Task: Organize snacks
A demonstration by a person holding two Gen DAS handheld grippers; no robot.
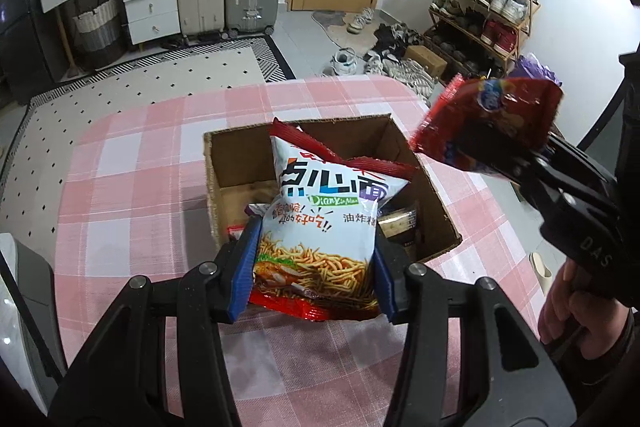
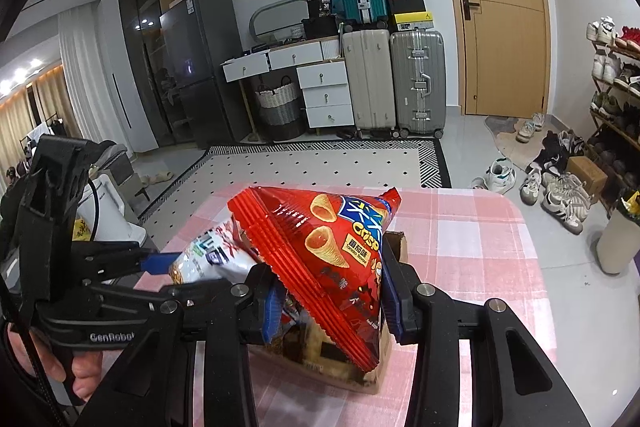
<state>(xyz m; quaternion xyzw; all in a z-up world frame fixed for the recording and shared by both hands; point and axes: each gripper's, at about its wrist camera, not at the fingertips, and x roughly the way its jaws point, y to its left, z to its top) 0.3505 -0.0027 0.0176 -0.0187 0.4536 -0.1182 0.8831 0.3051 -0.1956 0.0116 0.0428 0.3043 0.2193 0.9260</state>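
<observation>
**Operator:** Left wrist view first: my left gripper (image 1: 316, 267) has its blue pads clamped on the lower part of the white noodle-snack bag (image 1: 324, 223), which hangs over the open cardboard box (image 1: 436, 211). Inside the box I see a few small packets against the near and right walls; I can't tell what they are.

**Observer:** And the other side?

**Operator:** My right gripper (image 2: 332, 303) is pinched on the red bag of cone crisps (image 2: 328, 259), which fills the gap between the jaws and stands tilted above the box's right side. From the left wrist view that red bag is off to the right, just beyond the box's rim.

**Observer:** Anything in the way?

**Operator:** The two bags sit close, and in the right wrist view the noodle bag pokes out from behind the red one. The red bag also hides most of the box there.

**Observer:** Room to move?

**Operator:** The pink checked tablecloth (image 1: 132, 163) is bare around the box. The table's far edge lies just past the box, with the patterned rug (image 1: 132, 87) to the left and a shoe rack (image 1: 484, 11) well off to the right.
</observation>
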